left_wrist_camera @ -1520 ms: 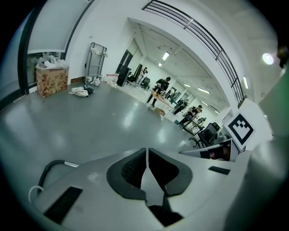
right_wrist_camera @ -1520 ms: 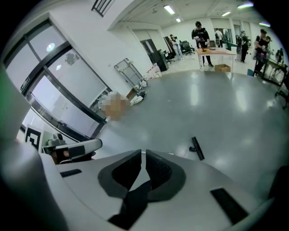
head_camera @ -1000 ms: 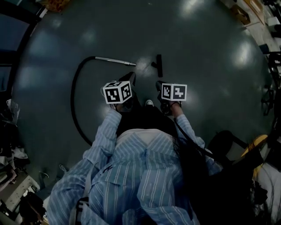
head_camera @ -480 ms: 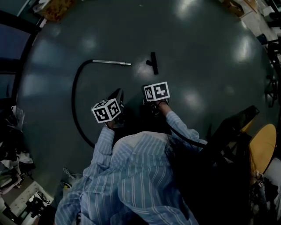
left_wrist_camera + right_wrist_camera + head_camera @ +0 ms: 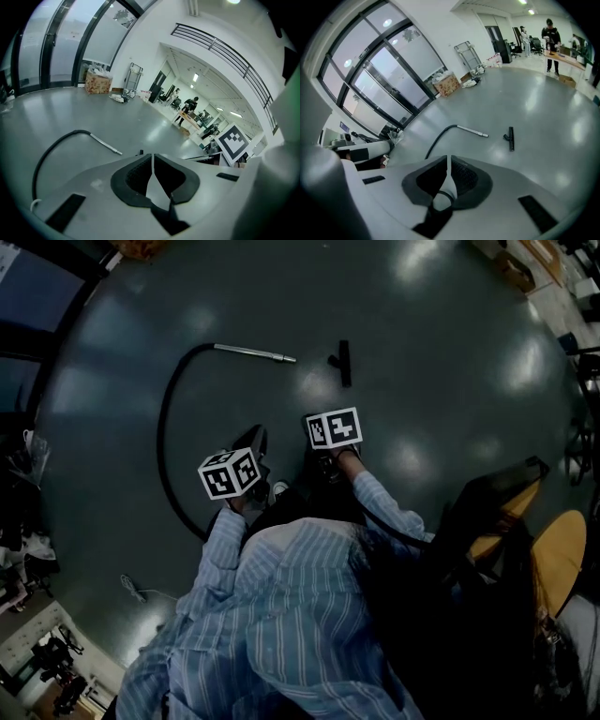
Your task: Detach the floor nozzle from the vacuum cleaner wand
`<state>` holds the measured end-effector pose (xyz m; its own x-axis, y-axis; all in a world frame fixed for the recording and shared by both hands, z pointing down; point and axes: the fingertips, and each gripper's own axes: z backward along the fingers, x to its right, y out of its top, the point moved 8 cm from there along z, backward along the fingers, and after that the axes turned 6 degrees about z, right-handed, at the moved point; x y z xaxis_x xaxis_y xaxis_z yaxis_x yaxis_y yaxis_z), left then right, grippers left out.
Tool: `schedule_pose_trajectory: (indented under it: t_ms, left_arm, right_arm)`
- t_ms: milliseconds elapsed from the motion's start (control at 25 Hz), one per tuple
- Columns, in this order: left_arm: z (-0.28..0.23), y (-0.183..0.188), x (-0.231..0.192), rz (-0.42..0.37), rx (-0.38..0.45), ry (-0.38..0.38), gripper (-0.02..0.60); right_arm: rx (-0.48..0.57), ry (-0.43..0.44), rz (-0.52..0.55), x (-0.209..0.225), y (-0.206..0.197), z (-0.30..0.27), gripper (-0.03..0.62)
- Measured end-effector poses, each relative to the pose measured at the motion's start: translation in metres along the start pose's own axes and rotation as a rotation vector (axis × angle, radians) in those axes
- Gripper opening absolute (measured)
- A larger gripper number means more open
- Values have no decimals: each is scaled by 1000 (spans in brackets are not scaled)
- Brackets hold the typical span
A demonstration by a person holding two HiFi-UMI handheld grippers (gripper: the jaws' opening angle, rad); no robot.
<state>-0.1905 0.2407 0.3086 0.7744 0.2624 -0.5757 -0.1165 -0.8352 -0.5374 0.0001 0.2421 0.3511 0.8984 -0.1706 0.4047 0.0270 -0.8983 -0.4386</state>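
Observation:
On the grey floor the metal wand (image 5: 253,353) lies at the end of a black curved hose (image 5: 167,432). The black floor nozzle (image 5: 343,363) lies apart from the wand's tip, with a gap of bare floor between them. Both grippers hang over the floor close to the person, short of these parts. My left gripper (image 5: 251,444) is shut and empty. My right gripper (image 5: 325,465) is likewise shut with nothing in it. The left gripper view shows the wand (image 5: 107,144) and hose (image 5: 51,150) beyond the closed jaws. The right gripper view shows wand (image 5: 472,131) and nozzle (image 5: 510,138).
A dark chair (image 5: 487,507) and a yellow-seated stool (image 5: 555,563) stand to the person's right. Clutter lines the left wall (image 5: 23,549). A cardboard box (image 5: 447,85) and a cart sit by the windows. People stand at far tables (image 5: 551,35).
Both grippers have drawn back from the wand and nozzle, the left one farther. They stay shut and empty. Wand, hose and nozzle lie where they were.

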Motion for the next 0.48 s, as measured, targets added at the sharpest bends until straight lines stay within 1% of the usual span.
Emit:
schedule_pose_trajectory:
  t_ms: [120,280,360,480]
  left_arm:
    - [24,-14,-14,21,21,-15,21]
    - [62,-35,-39,41,40,-29,21]
    - [75,-44,-48,38,41,-43,21]
    - [87,-55,-52,14,35,-68,21]
  right_arm:
    - [18,21,-9,-26,-18,-1,32]
    - [27,37,-7,-68,-51,-1,32]
    - [28,30,2,-83,-67,-1,32]
    - [38,12,0,-95,-88,5,32]
